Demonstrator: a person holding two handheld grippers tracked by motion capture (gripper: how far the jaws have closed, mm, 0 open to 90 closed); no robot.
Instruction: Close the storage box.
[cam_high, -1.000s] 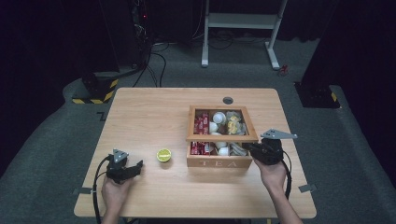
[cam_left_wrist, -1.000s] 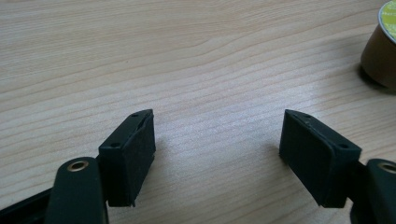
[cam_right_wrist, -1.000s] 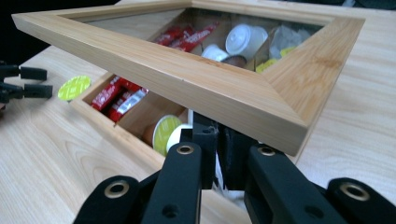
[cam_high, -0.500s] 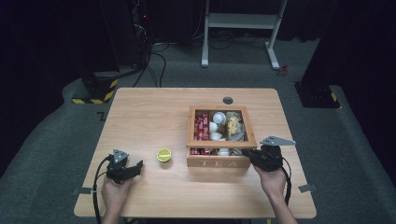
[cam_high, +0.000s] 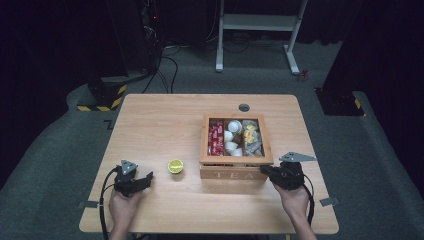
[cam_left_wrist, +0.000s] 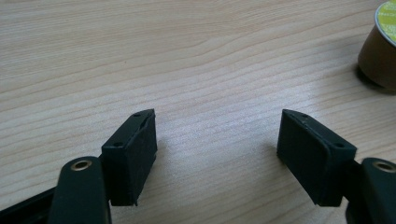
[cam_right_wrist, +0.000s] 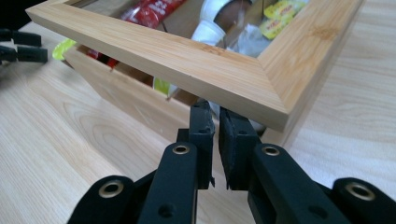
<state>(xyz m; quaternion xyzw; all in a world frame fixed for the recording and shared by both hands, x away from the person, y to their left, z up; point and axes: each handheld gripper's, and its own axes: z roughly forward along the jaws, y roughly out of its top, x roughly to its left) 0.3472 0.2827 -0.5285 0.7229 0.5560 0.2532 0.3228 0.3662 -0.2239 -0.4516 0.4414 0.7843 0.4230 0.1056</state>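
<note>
wooden tea box (cam_high: 236, 173) | lid apparently ajar | table's right half, upright

Right gripper (cam_right_wrist: 214, 122): tips tucked under tea box lid (cam_right_wrist: 187, 58), contact there hidden. Packets (cam_right_wrist: 154, 9) beyond it cut by top edge, labels unreadable. Capsule (cam_left_wrist: 380, 44) right of left gripper (cam_left_wrist: 217, 135) clipped by frame edge.

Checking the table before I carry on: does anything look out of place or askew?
One small pod sits alone on the table, left of the tea box, while the others lie inside. The box's framed lid hangs slightly raised above its front wall.
</note>
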